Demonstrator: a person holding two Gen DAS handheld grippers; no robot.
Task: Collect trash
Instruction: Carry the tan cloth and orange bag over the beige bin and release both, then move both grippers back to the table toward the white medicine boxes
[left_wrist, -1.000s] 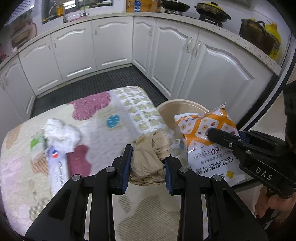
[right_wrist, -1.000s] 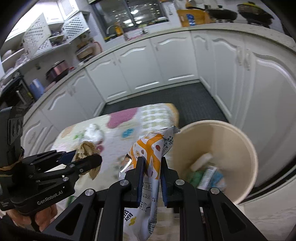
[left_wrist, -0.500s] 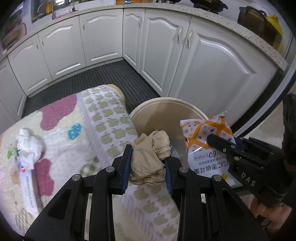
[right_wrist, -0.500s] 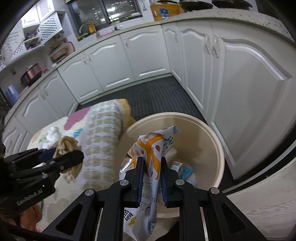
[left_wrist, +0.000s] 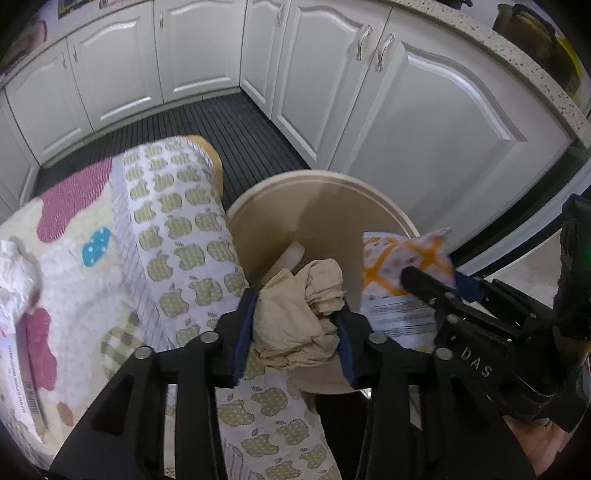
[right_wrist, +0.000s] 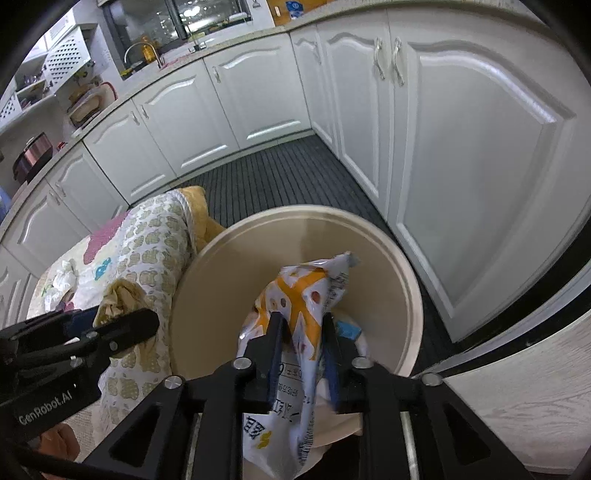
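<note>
My left gripper (left_wrist: 295, 325) is shut on a crumpled beige paper wad (left_wrist: 299, 310) and holds it over the near rim of the round beige trash bin (left_wrist: 317, 184). My right gripper (right_wrist: 301, 332) holds an orange-and-white snack bag (right_wrist: 303, 299) over the bin's (right_wrist: 406, 280) opening; its jaws look wider apart than before but still touch the bag. The bag (left_wrist: 402, 266) and the right gripper also show at the right in the left wrist view. The left gripper (right_wrist: 122, 325) and the wad (right_wrist: 118, 295) show at the left in the right wrist view. Trash lies inside the bin.
A patterned quilted mat (left_wrist: 166, 229) covers the table left of the bin. A white crumpled tissue (left_wrist: 14, 266) and a flat white packet (left_wrist: 22, 376) lie on it. White kitchen cabinets (right_wrist: 461, 147) stand behind and right of the bin, with dark ribbed floor (right_wrist: 280, 177) between.
Both grippers moved right and forward, from over the mat to over the bin. The right gripper's jaws have spread a little around the snack bag, which has tilted down into the bin.
</note>
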